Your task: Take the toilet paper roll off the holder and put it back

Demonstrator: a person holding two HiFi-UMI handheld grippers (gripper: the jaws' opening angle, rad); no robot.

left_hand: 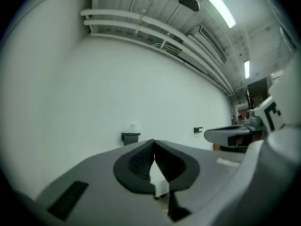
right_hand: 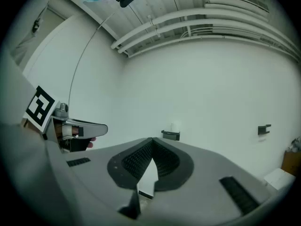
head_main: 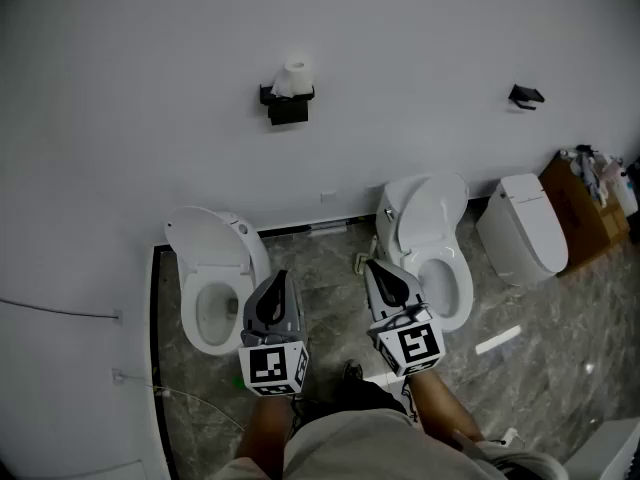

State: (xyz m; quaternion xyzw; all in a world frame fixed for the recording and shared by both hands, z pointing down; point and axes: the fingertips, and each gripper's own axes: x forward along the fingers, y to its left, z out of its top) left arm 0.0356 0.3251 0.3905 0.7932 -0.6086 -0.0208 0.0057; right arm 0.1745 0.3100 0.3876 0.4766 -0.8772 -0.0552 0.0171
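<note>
A white toilet paper roll (head_main: 294,76) stands on a black holder (head_main: 288,108) fixed to the white wall, far ahead of both grippers. My left gripper (head_main: 281,276) is held level over the left toilet, its jaws shut with nothing between them. My right gripper (head_main: 369,264) hovers beside it over the right toilet, also shut and empty. In the left gripper view the roll (left_hand: 134,127) and holder (left_hand: 130,137) show small beyond the closed tips (left_hand: 153,141). The right gripper view shows the roll (right_hand: 176,126) on its holder (right_hand: 171,135) past the closed tips (right_hand: 151,139).
Two open white toilets (head_main: 213,268) (head_main: 432,238) stand against the wall below the grippers. A closed white toilet (head_main: 520,226) and a cardboard box (head_main: 583,208) sit at the right. A second, bare black holder (head_main: 525,95) hangs on the wall. Cables (head_main: 60,311) run along the left.
</note>
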